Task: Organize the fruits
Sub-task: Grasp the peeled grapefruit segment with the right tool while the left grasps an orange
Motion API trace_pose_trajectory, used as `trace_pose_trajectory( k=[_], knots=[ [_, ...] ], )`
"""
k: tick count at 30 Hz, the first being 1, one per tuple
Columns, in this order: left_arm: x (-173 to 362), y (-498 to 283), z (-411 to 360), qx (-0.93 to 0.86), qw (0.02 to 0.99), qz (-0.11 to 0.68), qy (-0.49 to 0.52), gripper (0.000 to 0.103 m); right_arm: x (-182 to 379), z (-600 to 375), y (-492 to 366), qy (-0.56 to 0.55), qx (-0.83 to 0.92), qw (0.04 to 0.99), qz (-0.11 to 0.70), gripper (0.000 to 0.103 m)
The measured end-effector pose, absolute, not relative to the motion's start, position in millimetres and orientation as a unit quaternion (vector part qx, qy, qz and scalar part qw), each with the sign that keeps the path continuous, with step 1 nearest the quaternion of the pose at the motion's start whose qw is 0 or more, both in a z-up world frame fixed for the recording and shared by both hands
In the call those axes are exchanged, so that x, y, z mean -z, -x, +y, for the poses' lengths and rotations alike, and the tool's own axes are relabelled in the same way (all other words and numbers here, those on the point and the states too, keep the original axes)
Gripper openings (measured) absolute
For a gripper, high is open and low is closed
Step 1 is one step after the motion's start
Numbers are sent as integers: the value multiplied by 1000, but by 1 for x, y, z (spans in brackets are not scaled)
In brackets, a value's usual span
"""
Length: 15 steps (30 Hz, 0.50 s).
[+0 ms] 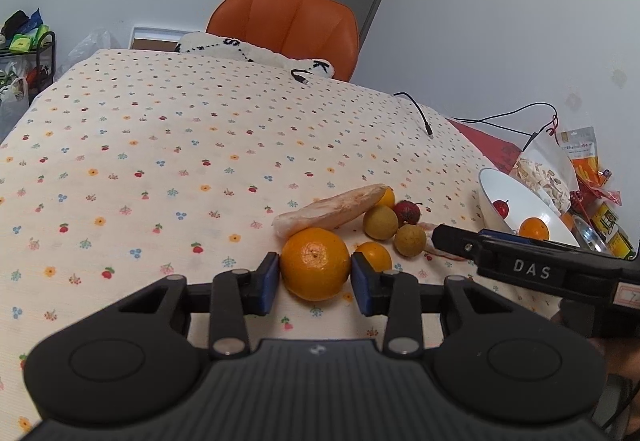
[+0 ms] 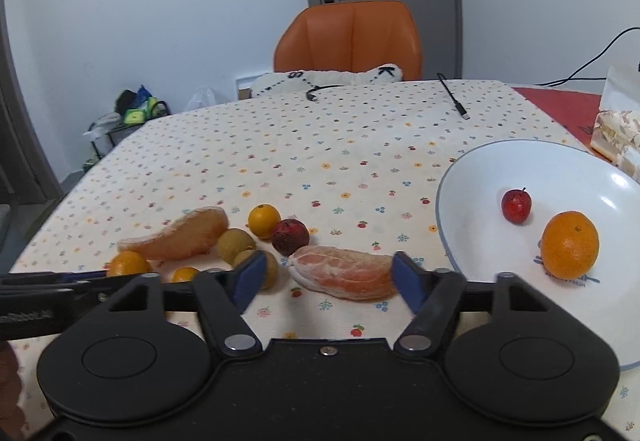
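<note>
My left gripper [image 1: 315, 275] is shut on a big orange [image 1: 315, 261] that rests on the flowered tablecloth, a blue pad against each side. Behind it lie a pomelo segment [image 1: 332, 209], two longans [image 1: 380, 223], small oranges [image 1: 374, 256] and a dark red fruit [image 1: 407, 212]. My right gripper [image 2: 328, 277] is open around a second pomelo segment [image 2: 344, 273]; the right pad is near its end and the left pad stands apart. The white bowl [image 2: 444, 201] at the right holds a red fruit [image 2: 516, 206] and an orange [image 2: 570, 245].
An orange chair [image 2: 350, 37] and a white plush item [image 2: 324, 78] are at the table's far edge. Two cable ends [image 2: 460, 109] lie on the cloth. Snack bags [image 1: 556, 169] and a red mat [image 1: 488, 143] sit beyond the bowl. A cluttered rack [image 1: 24, 53] stands far left.
</note>
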<state>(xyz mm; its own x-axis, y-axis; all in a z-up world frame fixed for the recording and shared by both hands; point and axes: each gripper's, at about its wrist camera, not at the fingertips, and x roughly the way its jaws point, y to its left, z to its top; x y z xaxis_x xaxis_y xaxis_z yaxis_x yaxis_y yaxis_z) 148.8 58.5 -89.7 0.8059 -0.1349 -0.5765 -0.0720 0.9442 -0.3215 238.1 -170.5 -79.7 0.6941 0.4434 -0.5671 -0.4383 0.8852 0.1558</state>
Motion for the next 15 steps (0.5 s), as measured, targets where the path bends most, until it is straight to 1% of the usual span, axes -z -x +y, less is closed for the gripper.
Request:
trace_pose_trajectory(
  k=[1, 5, 15],
  knots=[
    [90, -149, 59, 17, 936, 311, 166, 37, 80, -173, -239, -16, -251, 914, 318, 55],
    [90, -148, 59, 14, 935, 311, 167, 37, 78, -173, -231, -20, -283, 903, 324, 52],
    [87, -145, 59, 9, 936, 309, 166, 37, 74, -169, -237, -3, -280, 910, 304, 52]
  ],
)
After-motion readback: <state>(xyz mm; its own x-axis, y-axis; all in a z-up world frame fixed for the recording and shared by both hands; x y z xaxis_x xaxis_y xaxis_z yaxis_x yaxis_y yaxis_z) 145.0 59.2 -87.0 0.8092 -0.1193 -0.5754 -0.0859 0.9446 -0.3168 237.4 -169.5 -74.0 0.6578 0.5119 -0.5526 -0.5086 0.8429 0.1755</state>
